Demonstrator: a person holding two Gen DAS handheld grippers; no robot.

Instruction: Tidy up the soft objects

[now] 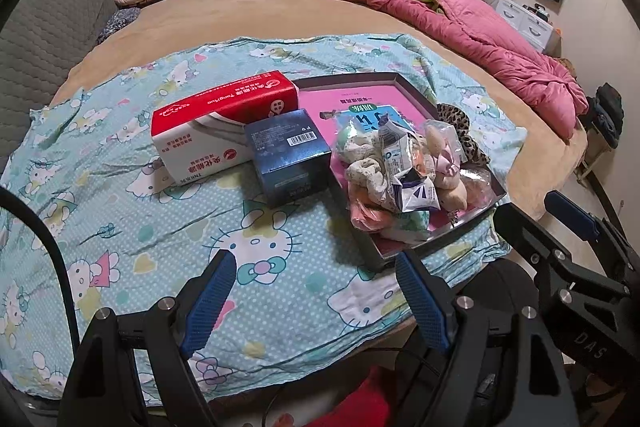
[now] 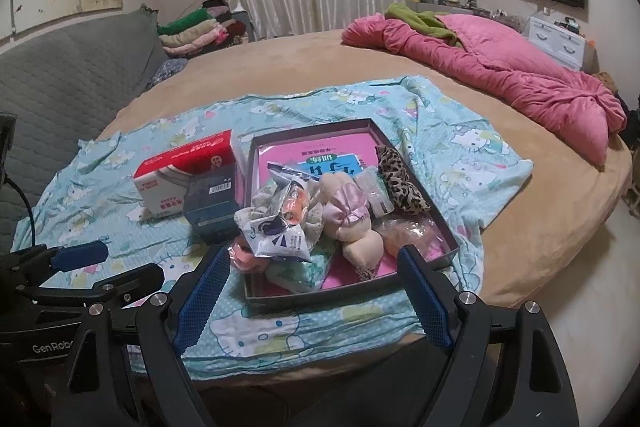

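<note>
A shallow grey tray (image 2: 352, 297) with a pink lining lies on a light blue cartoon-print cloth (image 2: 452, 155) on the bed. In it sits a heap of soft things: scrunchies, a beige and pink plush piece (image 2: 348, 215), a leopard-print item (image 2: 400, 183) and a crumpled white packet (image 2: 276, 235). The same tray (image 1: 384, 259) and heap (image 1: 404, 179) lie at centre right in the left wrist view. My left gripper (image 1: 316, 259) hangs open over bare cloth (image 1: 160, 227), left of the tray. My right gripper (image 2: 312, 253) stands open just short of the tray's near edge, holding nothing.
A red and white tissue box (image 1: 224, 123) and a dark blue box (image 1: 288, 155) stand left of the tray. A pink quilt (image 2: 500, 75) lies at the bed's far right. Folded clothes (image 2: 196, 27) are stacked by a grey sofa (image 2: 68, 75). The bed's rim curves close below both grippers.
</note>
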